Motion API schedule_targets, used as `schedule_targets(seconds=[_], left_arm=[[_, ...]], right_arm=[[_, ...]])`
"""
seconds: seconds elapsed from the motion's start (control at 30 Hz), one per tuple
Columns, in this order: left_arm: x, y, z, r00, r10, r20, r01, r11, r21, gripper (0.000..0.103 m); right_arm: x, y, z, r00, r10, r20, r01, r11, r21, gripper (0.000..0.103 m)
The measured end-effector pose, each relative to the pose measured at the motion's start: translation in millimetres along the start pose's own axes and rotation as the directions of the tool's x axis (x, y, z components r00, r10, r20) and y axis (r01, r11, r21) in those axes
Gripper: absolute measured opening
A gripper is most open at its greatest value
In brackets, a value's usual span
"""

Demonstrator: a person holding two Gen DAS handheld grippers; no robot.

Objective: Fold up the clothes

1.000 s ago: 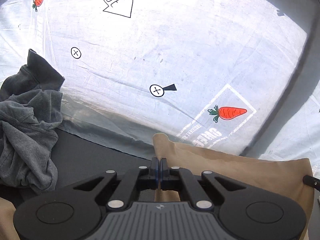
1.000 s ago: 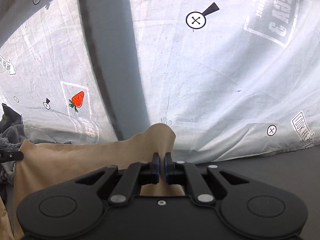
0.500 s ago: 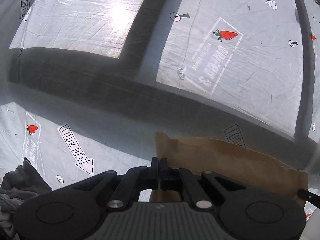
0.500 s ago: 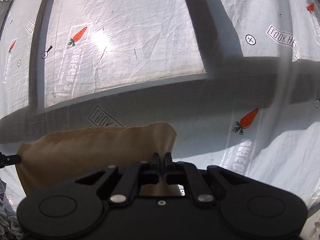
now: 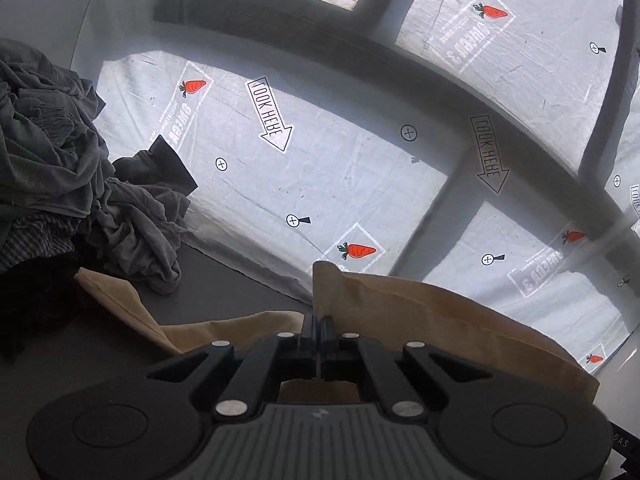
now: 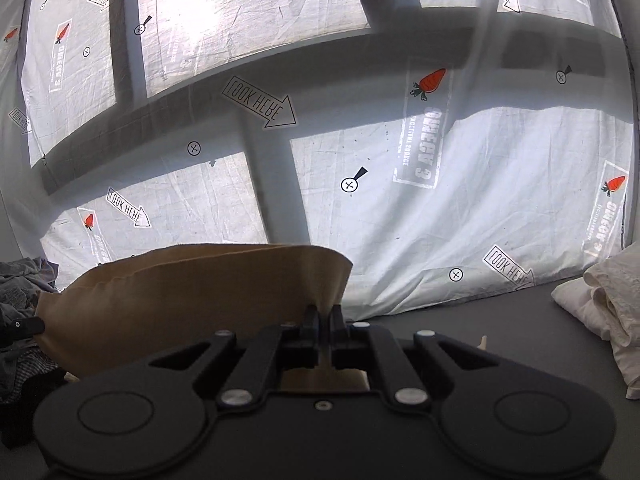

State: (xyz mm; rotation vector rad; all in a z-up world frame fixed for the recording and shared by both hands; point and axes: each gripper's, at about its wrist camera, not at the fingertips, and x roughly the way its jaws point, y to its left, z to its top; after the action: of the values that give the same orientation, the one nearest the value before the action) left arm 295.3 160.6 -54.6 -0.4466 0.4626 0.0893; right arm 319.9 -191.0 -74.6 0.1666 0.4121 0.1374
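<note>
A tan garment [image 5: 432, 312] hangs stretched between both grippers. My left gripper [image 5: 318, 322] is shut on one corner of it, and a loose part of the same cloth [image 5: 132, 308] trails onto the dark table to the left. In the right wrist view the tan garment [image 6: 192, 300] spans leftward from my right gripper [image 6: 325, 314], which is shut on its other corner. The left gripper's fingertip [image 6: 24, 325] shows at the cloth's far left end.
A heap of grey and dark clothes [image 5: 60, 184] lies at the left on the dark table [image 5: 224, 292]. A folded white cloth [image 6: 604, 312] sits at the right. A white printed sheet [image 6: 400, 200] with carrots and arrows hangs behind.
Both grippers have tilted back down with the tan garment still held. The table, the grey heap and the white cloth have come back into view.
</note>
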Motion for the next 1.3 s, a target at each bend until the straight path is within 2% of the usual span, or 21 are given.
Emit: schedule_targets(seconds=[0.13, 0.33, 0.47, 0.6, 0.67, 0.7, 0.77, 0.87, 0.93, 1.0, 1.07, 1.1, 1.2, 1.3], left_arm=[[-14.2, 6.8, -49.4, 0.993, 0.06, -0.102, -0.056, 0.997, 0.043, 0.001], [-32.9, 29.1, -111.5, 0.966, 0.104, -0.237, -0.099, 0.994, 0.033, 0.001], [-40.1, 45.4, -142.7, 0.941, 0.136, -0.309, -0.125, 0.991, 0.056, 0.001], [-37.4, 62.6, -164.0, 0.901, 0.195, -0.387, -0.186, 0.981, 0.061, 0.001], [-38.3, 72.5, -169.4, 0.887, 0.202, -0.415, -0.207, 0.978, 0.033, 0.001], [-39.5, 76.8, -171.0, 0.883, 0.203, -0.423, -0.215, 0.976, 0.018, 0.002], [-44.9, 81.6, -170.0, 0.887, 0.198, -0.418, -0.216, 0.976, 0.002, 0.002], [-47.3, 82.9, -168.9, 0.888, 0.191, -0.418, -0.207, 0.978, 0.006, 0.01], [-44.8, 80.3, -171.6, 0.881, 0.189, -0.434, -0.204, 0.979, 0.011, 0.024], [-42.0, 77.0, -174.7, 0.872, 0.181, -0.454, -0.195, 0.981, 0.015, 0.032], [-40.0, 73.6, -179.8, 0.864, 0.168, -0.474, -0.184, 0.983, 0.013, 0.036], [-38.7, 70.8, -183.0, 0.86, 0.161, -0.484, -0.176, 0.984, 0.016, 0.04], [-33.8, 64.3, -190.4, 0.848, 0.173, -0.501, -0.174, 0.984, 0.045, 0.05], [-26.7, 61.3, -198.0, 0.836, 0.183, -0.517, -0.175, 0.982, 0.065, 0.05]], right_arm=[[-12.0, -10.3, -49.5, 0.994, -0.016, -0.112, 0.016, 1.0, 0.006, 0.005], [-22.2, -21.0, -99.9, 0.965, -0.033, -0.261, 0.034, 0.999, 0.0, 0.005], [-29.0, -28.2, -133.5, 0.933, -0.044, -0.358, 0.045, 0.999, -0.005, 0.005], [-35.8, -35.4, -167.0, 0.891, -0.055, -0.451, 0.056, 0.998, -0.012, 0.005], [-39.2, -38.8, -180.7, 0.871, -0.061, -0.487, 0.063, 0.998, -0.013, 0.005], [-41.2, -40.4, -182.0, 0.869, -0.066, -0.491, 0.072, 0.997, -0.007, 0.005], [-45.2, -43.7, -183.8, 0.866, -0.078, -0.495, 0.092, 0.996, 0.004, 0.006], [-53.1, -51.2, -181.0, 0.873, -0.098, -0.477, 0.129, 0.991, 0.033, 0.011], [-58.5, -58.2, -178.6, 0.883, -0.109, -0.457, 0.158, 0.985, 0.071, 0.017], [-61.5, -61.9, -176.2, 0.891, -0.11, -0.441, 0.167, 0.982, 0.092, 0.03], [-62.4, -59.8, -175.1, 0.897, -0.105, -0.429, 0.159, 0.983, 0.092, 0.032], [-61.4, -57.4, -175.1, 0.898, -0.099, -0.428, 0.15, 0.985, 0.086, 0.037], [-52.1, -45.5, -177.6, 0.895, -0.071, -0.441, 0.095, 0.995, 0.033, 0.042], [-37.4, -32.4, -182.8, 0.884, -0.075, -0.462, 0.05, 0.997, -0.066, 0.045]])
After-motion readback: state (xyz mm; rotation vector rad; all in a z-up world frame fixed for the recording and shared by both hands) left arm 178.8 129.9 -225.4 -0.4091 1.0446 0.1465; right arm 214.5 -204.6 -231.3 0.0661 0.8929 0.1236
